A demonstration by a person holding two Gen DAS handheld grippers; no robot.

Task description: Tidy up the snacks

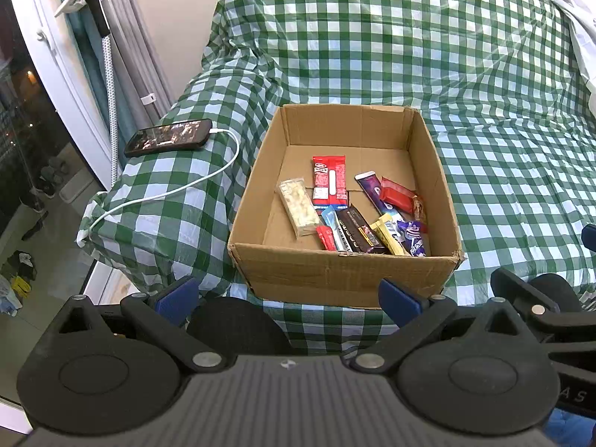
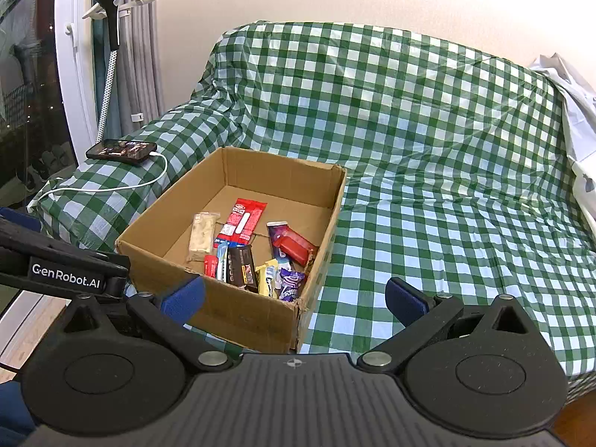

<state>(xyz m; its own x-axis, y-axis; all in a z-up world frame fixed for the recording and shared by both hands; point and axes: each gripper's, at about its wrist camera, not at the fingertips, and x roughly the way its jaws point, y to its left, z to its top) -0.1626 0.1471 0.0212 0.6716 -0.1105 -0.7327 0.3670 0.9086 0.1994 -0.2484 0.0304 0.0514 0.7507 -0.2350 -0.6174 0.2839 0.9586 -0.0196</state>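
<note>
An open cardboard box [image 1: 346,272] [image 2: 231,305] sits on a sofa covered with a green-and-white checked cloth. Several snack packets lie inside: a red packet [image 1: 328,182] [image 2: 244,219], a clear pack of pale biscuits [image 1: 298,205] [image 2: 202,236], a dark chocolate bar [image 1: 359,231] [image 2: 242,266], a purple tube [image 1: 374,193], a yellow bar [image 1: 391,236] [image 2: 269,277] and a purple wrapper [image 1: 413,240] [image 2: 291,283]. My left gripper [image 1: 288,296] is open and empty, held back in front of the box. My right gripper [image 2: 296,300] is open and empty, at the box's near right corner.
A black phone [image 1: 169,137] [image 2: 122,151] on a white charging cable [image 1: 186,186] lies on the sofa arm left of the box. A garment steamer [image 2: 108,7] and curtains stand by the window at left. White cloth [image 2: 573,111] lies at the sofa's right end.
</note>
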